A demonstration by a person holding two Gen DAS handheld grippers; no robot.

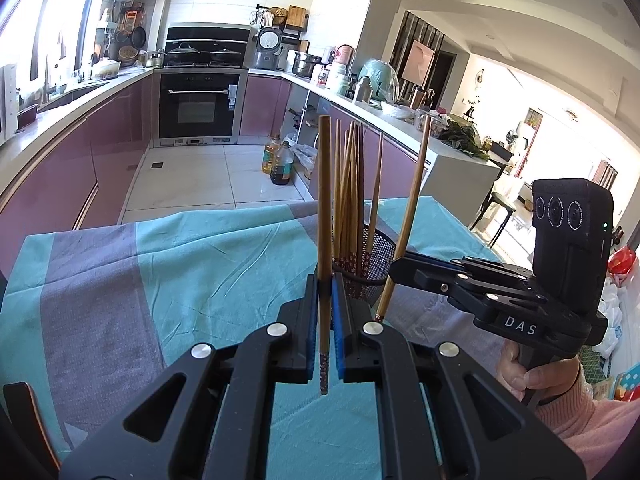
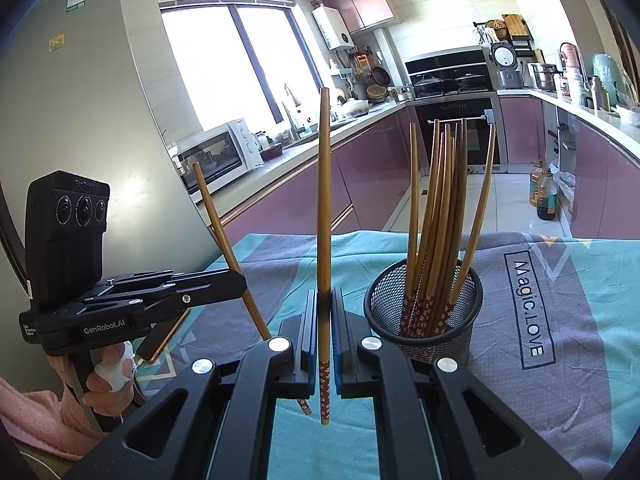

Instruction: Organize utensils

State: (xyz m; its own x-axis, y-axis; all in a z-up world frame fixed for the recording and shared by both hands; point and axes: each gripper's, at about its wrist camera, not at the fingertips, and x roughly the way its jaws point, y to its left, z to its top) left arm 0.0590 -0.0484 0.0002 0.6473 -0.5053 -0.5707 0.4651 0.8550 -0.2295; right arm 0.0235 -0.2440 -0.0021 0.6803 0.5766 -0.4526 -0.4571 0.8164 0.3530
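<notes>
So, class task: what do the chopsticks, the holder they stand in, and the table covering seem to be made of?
Chopsticks: probably wood or bamboo, smooth brown shafts with a visible grain and red flower-patterned ends.
Holder: likely metal wire mesh, black; you can see through its fine grid.
Table covering: woven fabric, matt teal and grey, creased, with printed lettering.

Teal-and-grey tablecloth (image 2: 520,320), black mesh holder (image 2: 424,320)

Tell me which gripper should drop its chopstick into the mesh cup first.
Right, probably. The right gripper holds its chopstick upright right beside the mesh cup. The left gripper also grips an upright chopstick, but sits farther off, with the right gripper between it and the cup.
</notes>
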